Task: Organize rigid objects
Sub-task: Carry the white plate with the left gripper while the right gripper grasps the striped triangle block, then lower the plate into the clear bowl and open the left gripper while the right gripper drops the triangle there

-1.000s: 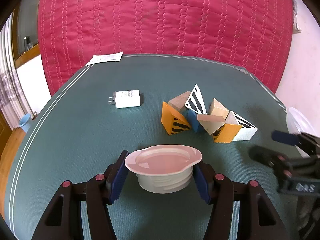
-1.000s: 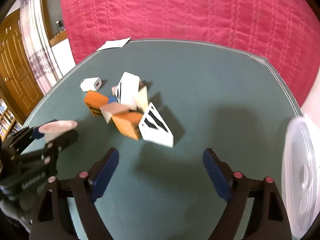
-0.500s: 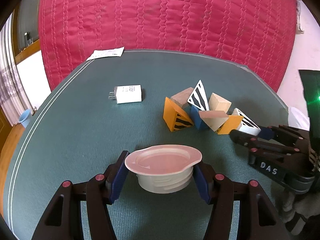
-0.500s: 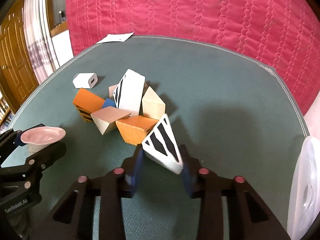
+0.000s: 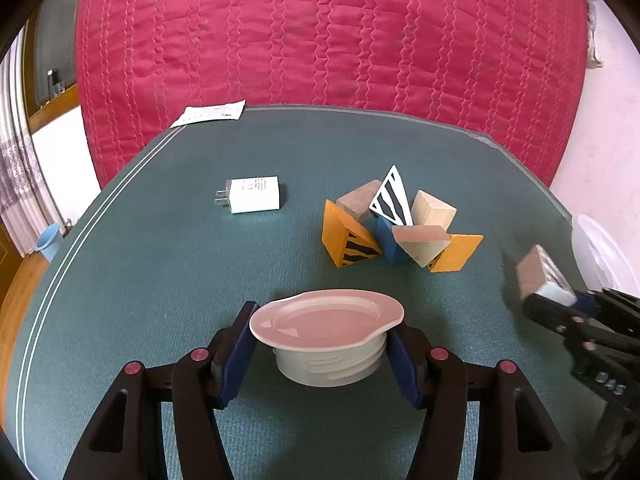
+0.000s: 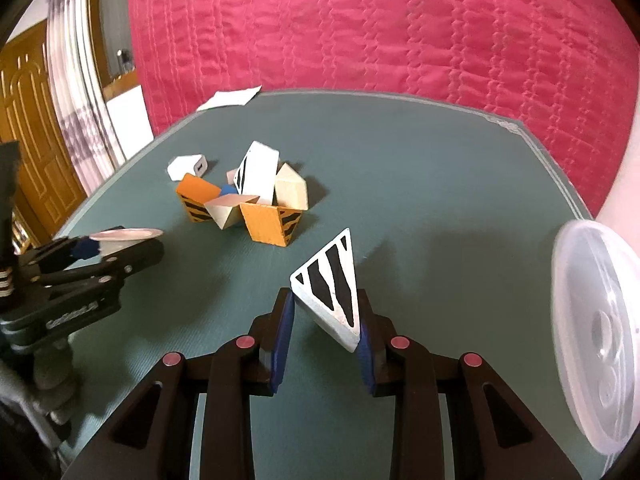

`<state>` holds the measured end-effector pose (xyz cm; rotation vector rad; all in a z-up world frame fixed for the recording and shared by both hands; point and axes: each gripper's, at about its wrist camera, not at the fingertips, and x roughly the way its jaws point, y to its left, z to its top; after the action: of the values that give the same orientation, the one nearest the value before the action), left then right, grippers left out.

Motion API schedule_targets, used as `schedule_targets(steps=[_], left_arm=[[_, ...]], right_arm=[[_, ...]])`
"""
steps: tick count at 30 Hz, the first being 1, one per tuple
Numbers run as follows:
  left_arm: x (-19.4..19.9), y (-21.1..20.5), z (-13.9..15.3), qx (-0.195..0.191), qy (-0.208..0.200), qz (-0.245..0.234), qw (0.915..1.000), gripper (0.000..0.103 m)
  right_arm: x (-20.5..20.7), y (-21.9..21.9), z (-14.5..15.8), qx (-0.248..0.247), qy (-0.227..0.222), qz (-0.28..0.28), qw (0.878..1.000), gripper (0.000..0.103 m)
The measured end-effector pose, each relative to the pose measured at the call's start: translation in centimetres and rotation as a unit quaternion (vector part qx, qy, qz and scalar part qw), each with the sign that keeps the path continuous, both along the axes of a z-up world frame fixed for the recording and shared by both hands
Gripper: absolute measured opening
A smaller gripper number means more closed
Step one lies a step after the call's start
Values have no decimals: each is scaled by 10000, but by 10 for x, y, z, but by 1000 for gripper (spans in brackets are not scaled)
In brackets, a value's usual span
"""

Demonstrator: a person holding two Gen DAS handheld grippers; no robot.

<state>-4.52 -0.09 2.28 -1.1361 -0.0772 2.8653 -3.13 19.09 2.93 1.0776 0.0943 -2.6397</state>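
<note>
Mid-sort: right gripper (image 6: 325, 334) clamped on zebra-striped white wedge (image 6: 330, 292), lifted clear of block pile (image 6: 248, 204) on desk (image 6: 420, 184). Left gripper (image 5: 318, 354) holding pink dish (image 5: 326, 318) steady. Next, probably: carry wedge over dish, release gently

Block pile (image 5: 396, 224) sits mid-desk (image 5: 160, 264), blocks leaning on one another. Charger (image 5: 251, 194) lies left of pile, apart. Paper slip (image 5: 209, 113) at far left desk edge, behind charger. Lid (image 5: 326, 318) between left tongs (image 5: 320, 350), before pile, near front. Wedge block (image 6: 330, 286) between right tongs (image 6: 324, 334), right of pile, well clear of it. Clear container lid (image 6: 596, 320) at right desk edge, right of wedge block.
</note>
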Motion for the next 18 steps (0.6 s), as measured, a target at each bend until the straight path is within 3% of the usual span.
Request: schedule_targets(steps=[18], left_arm=[[7, 5, 4, -200, 176, 25, 9996, 63]], right_arm=[[43, 95, 34, -410, 481, -1053, 9924, 30]])
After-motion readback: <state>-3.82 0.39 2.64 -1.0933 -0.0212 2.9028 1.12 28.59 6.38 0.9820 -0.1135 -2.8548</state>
